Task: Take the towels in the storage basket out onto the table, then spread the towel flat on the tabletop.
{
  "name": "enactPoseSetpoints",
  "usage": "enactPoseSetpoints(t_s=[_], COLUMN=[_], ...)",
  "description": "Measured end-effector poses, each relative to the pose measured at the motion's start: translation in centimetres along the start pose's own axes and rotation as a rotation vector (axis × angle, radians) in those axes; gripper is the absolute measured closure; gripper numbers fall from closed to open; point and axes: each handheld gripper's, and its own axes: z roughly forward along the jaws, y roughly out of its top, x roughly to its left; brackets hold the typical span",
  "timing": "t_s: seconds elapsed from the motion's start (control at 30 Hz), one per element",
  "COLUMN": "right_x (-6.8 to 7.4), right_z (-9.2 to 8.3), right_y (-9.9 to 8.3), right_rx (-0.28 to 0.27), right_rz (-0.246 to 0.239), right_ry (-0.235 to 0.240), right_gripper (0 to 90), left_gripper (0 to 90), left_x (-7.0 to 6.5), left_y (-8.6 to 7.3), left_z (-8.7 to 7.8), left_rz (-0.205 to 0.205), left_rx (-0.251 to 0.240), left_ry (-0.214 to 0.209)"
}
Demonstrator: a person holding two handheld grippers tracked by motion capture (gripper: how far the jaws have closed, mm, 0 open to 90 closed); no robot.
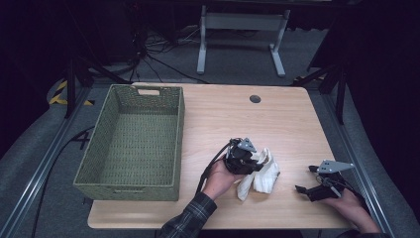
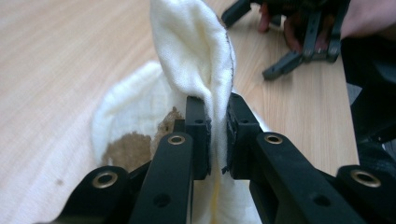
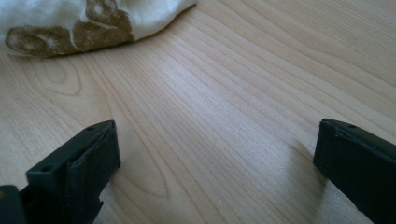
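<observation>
The left gripper (image 2: pixel 217 140) pinches a raised fold of a cream cloth (image 2: pixel 191 60) with brown patches, lying on the wooden table (image 1: pixel 277 119) near its front edge. The right gripper (image 1: pixel 308 179) rests nearby, its 2 jaws spread wide, empty. The green woven basket (image 1: pixel 132 144) sits well left; its handle cutouts are hard to make out.

A dark plaid flannel sleeve (image 1: pixel 190 218) is worn on the left forearm. The left gripper (image 1: pixel 242 157) is built of black parts and topped by a grey three-cornered plate (image 1: pixel 246 145); a black cable (image 1: pixel 210 166) is trailed from it along the hand. In the left gripper view, its black arms are studded with brass-ringed rivets (image 2: pixel 176 139) and small screw holes. The right gripper (image 1: pixel 309 181) is likewise black, with a grey three-cornered plate (image 1: pixel 335 166) carried on top. Its jaws are seen as flat black blocks with small holes.
</observation>
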Motion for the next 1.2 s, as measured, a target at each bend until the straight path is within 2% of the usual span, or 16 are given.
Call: enactPoseSetpoints(t_s=[0.07, 0.13, 0.2, 0.37, 0.4, 0.43, 0.47, 0.53, 0.6, 0.63, 0.7, 0.73, 0.87, 0.93, 1.03, 1.2], right_x=[0.0, 0.0, 0.0, 0.0, 0.0, 0.0, 0.0, -0.1, -0.2, -0.2, 0.0, 0.0, 0.3, 0.6, 0.7, 1.1], right_z=[0.0, 0.0, 0.0, 0.0, 0.0, 0.0, 0.0, -0.2, -0.4, -0.5, -0.5, -0.5, -0.1, 0.0, 0.1, 0.8], right_y=[0.0, 0.0, 0.0, 0.0, 0.0, 0.0, 0.0, 0.2, 0.4, 0.6, 0.9, 1.0, 1.6, 2.0, 2.6, 4.1], right_rx=[0.001, 0.001, 0.001, 0.000, 0.000, -0.001, -0.003, 0.004, -0.001, -0.005, -0.005, -0.010, -0.016, -0.022, -0.047, -0.062], right_rz=[0.002, 0.002, 0.002, 0.004, 0.007, 0.005, -0.001, 0.001, 0.002, -0.001, -0.007, -0.015, -0.032, -0.033, -0.030, -0.032], right_ry=[0.000, 0.000, 0.000, -0.001, 0.000, -0.001, -0.001, 0.011, 0.041, 0.051, 0.033, 0.031, 0.033, 0.036, 0.045, 0.064], right_gripper=[0.7, 0.7, 0.7, 1.2, 1.3, 1.4, 2.0, 8.0, 19.6, 20.5, 21.1, 22.1, 25.7, 28.8, 36.1, 43.2], left_gripper=[81.8, 81.8, 81.6, 77.6, 69.9, 62.6, 58.6, 53.9, 52.4, 52.1, 52.3, 52.8, 54.4, 54.8, 54.8, 53.5], left_x=[0.0, -0.1, -0.3, -0.3, -0.4, -0.4, -0.6, -0.8, -1.0, -1.0, -1.0, -0.8, 0.1, 0.5, 0.7, 0.4], left_y=[-0.7, -1.3, -1.8, -2.1, -2.0, -1.8, -1.7, -1.4, -1.2, -1.2, -1.3, -1.4, -2.2, -2.6, -3.2, -4.4], left_z=[0.5, 0.9, 1.3, 1.4, 1.3, 1.0, 0.7, -0.1, -1.0, -1.7, -2.5, -2.9, -4.1, -4.5, -4.6, -4.5], left_rz=[-0.004, 0.001, 0.023, 0.008, -0.003, 0.004, 0.003, 0.004, 0.016, 0.009, -0.007, -0.009, -0.055, -0.086, -0.110, -0.113], left_rx=[0.035, 0.073, 0.098, 0.098, 0.091, 0.084, 0.079, 0.065, 0.044, 0.034, 0.018, 0.013, 0.031, 0.041, 0.050, 0.083], left_ry=[-0.002, 0.018, 0.029, 0.031, 0.037, 0.046, 0.055, 0.064, 0.083, 0.091, 0.104, 0.125, 0.203, 0.224, 0.235, 0.235])
